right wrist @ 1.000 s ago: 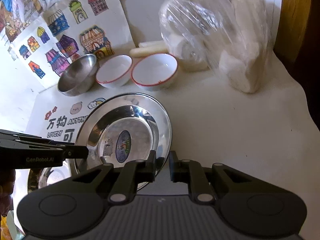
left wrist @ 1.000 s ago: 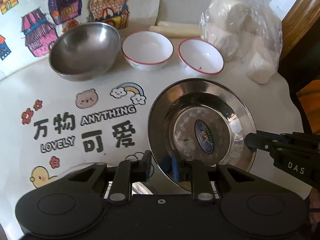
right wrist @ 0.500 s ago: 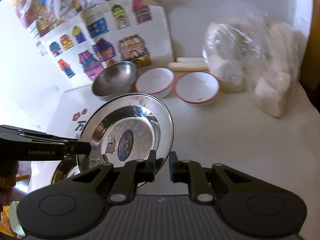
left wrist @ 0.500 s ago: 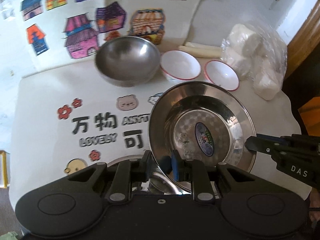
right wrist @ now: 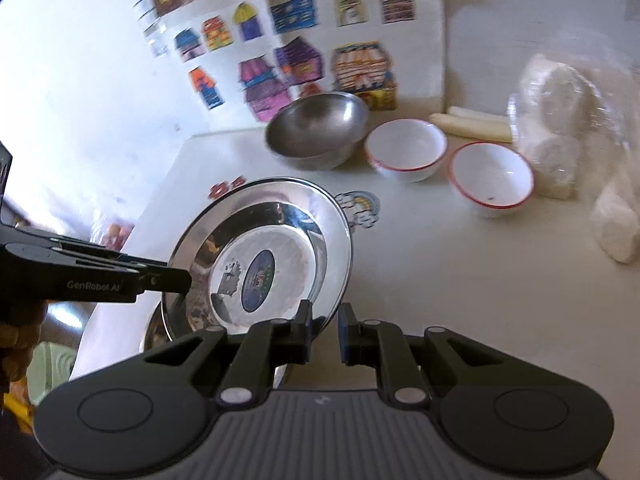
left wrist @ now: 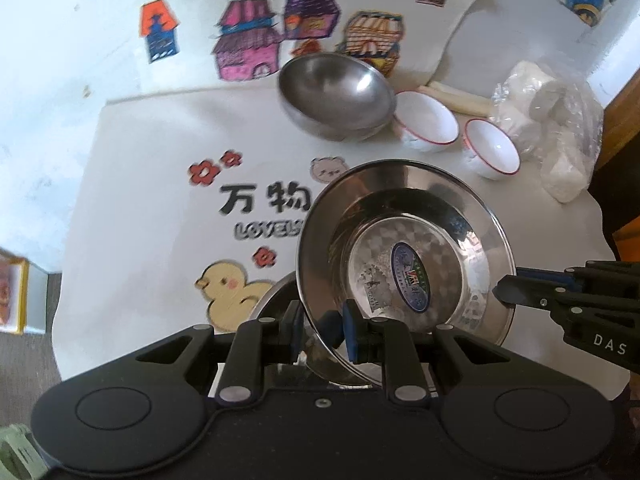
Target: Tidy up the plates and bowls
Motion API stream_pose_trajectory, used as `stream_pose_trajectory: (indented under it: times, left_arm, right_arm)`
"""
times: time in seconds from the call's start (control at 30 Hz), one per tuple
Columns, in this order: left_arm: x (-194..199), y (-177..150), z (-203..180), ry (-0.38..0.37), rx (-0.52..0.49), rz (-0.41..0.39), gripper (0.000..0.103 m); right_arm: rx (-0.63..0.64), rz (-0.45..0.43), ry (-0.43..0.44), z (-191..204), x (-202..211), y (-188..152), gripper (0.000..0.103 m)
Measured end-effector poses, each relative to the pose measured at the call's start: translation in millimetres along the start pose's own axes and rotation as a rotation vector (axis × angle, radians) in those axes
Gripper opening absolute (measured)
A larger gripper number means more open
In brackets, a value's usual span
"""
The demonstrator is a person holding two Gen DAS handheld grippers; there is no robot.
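A shiny steel plate with an oval sticker in its well hangs tilted above the table, held at opposite sides of its rim. My left gripper is shut on its near-left rim and shows as a dark arm in the right wrist view. My right gripper is shut on the other edge and reaches in from the right. A second steel plate lies on the table underneath, mostly hidden.
At the back stand a steel bowl and two red-rimmed white bowls. A clear bag of white lumps and pale sticks sit at the far right. The tablecloth ends at the left.
Both grippers have carried the plate up and to the left, over the second plate. The bowls now look smaller and farther right. Both grips are unchanged.
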State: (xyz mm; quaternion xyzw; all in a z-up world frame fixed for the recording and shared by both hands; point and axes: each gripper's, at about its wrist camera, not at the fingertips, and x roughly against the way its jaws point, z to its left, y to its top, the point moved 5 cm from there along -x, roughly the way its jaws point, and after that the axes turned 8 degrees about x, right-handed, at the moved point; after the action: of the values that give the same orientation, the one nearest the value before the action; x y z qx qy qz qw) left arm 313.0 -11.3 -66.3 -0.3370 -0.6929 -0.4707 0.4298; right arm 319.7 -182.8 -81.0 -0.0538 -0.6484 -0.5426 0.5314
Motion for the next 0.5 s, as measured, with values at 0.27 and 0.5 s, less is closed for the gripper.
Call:
stream_pose_trajectory:
  times: [0.27,0.5]
  left_arm:
    - [4.6,-17.9,21.0,0.018,0.018,0.038,0.023]
    - [4.5,-29.8,27.8,0.038,0.009,0.065,0.023]
  right_arm:
    - [0.067,0.060,0.055,19.5,-7.4,-4.6,0.015]
    - [0.088,0.101,0.078,27.5,-12.0,-11.2,0.015]
